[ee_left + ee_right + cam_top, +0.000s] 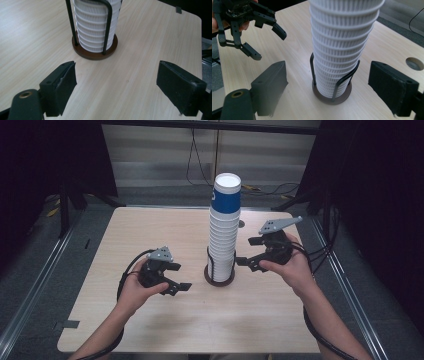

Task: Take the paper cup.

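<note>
White ribbed paper cups, nested into a tall stack topped by one blue-banded cup, stand upside down in a round dark-brown holder with black wire uprights at the centre of the pale wood-grain table in the high view; the wire uprights seem there to keep the tower from toppling. At about eight o'clock from the holder the left gripper waits, jaws wide apart and holding nothing, while the right gripper sits just beside the stack at three o'clock, jaws also spread, probably lined up to take hold of a cup. From the left gripper view, the holder lies ahead at twelve o'clock, well beyond the spread black jaws, with bare table between. From the right gripper view, the stack rises between the wide jaws but a little ahead of them, not yet touched, and the left gripper shows at ten o'clock, open.
</note>
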### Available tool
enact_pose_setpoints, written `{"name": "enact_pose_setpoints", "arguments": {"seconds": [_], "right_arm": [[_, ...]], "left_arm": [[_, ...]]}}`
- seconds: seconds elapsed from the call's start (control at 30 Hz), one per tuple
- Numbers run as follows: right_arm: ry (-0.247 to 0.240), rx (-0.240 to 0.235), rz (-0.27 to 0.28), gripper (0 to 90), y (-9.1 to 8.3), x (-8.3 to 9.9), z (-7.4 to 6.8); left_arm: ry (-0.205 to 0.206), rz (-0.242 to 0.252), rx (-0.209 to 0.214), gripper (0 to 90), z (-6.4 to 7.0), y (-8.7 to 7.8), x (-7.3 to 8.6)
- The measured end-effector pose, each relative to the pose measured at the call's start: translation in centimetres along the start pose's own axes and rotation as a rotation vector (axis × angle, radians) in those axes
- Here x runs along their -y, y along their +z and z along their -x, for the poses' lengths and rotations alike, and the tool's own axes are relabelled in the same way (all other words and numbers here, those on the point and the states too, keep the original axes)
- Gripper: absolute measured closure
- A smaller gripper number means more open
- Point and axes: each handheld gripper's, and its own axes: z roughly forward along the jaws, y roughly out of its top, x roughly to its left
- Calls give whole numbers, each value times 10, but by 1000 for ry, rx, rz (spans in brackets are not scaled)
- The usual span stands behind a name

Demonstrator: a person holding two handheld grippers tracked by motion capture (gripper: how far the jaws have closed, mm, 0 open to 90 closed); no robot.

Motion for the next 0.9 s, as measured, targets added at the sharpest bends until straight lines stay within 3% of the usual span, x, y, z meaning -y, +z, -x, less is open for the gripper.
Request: {"name": "enact_pose_setpoints", "arguments": {"seconds": [0.57, 0.9], "right_arm": [[-40, 23, 26, 146, -27, -52, -1], [-27, 32, 47, 143, -33, -68, 3]], "left_arm": [[28, 8, -5, 161, -4, -4, -52], [60, 25, -6, 161, -3, -10, -82]]}}
